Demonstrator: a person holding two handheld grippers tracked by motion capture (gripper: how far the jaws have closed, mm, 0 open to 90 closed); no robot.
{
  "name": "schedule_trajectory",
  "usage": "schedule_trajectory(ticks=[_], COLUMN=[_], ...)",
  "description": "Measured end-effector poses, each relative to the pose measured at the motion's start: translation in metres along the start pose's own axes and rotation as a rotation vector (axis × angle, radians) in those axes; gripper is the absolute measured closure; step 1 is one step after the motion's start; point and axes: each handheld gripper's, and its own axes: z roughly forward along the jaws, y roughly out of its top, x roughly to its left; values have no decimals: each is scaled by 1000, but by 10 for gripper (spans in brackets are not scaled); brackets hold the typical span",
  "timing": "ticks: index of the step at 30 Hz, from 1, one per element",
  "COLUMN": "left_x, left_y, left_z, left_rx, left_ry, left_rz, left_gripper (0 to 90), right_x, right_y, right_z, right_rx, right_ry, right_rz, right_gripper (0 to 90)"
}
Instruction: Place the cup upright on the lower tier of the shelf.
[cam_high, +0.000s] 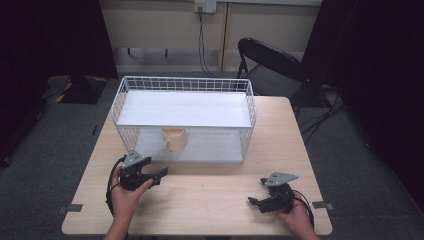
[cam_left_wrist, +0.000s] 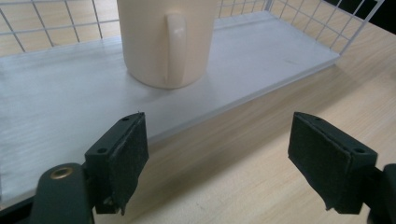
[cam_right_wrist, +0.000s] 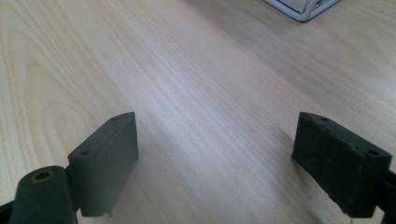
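A cream mug (cam_high: 174, 139) (cam_left_wrist: 167, 39) stands upright on the lower white shelf of a white wire rack (cam_high: 122, 90), its handle facing the table's front. My left gripper (cam_high: 161, 175) (cam_left_wrist: 217, 161) is open just in front of that shelf, pointing at the mug, with nothing between its jaws. My right gripper (cam_high: 255, 192) (cam_right_wrist: 229, 165) is open low over the bare wooden table (cam_high: 210, 195) at the front right, holding nothing.
The rack's upper white shelf (cam_high: 182, 109) covers the mug from above; its front side is open. A corner of the rack (cam_right_wrist: 303, 8) lies far ahead of the right gripper. A black folding chair (cam_high: 265, 62) stands behind the table.
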Motion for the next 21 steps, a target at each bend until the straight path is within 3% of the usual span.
schedule_trajectory(ticks=[4,11,18,21], left_x=[2,5,10,12], left_y=[-5,-11,-18,-24], left_z=[-1,-10,-20,-22], left_rx=[23,18,27,55], left_ry=[-25,-36,-42,-42], left_rz=[7,50,69,74], left_gripper=[200,199,199,196], right_x=[0,0,0,0], right_y=[0,0,-1,-1], right_z=[0,0,0,0], right_rx=[0,0,-3,-3], right_ry=[0,1,4,4], right_rz=[0,-1,-5,-5], right_gripper=[136,136,136,136])
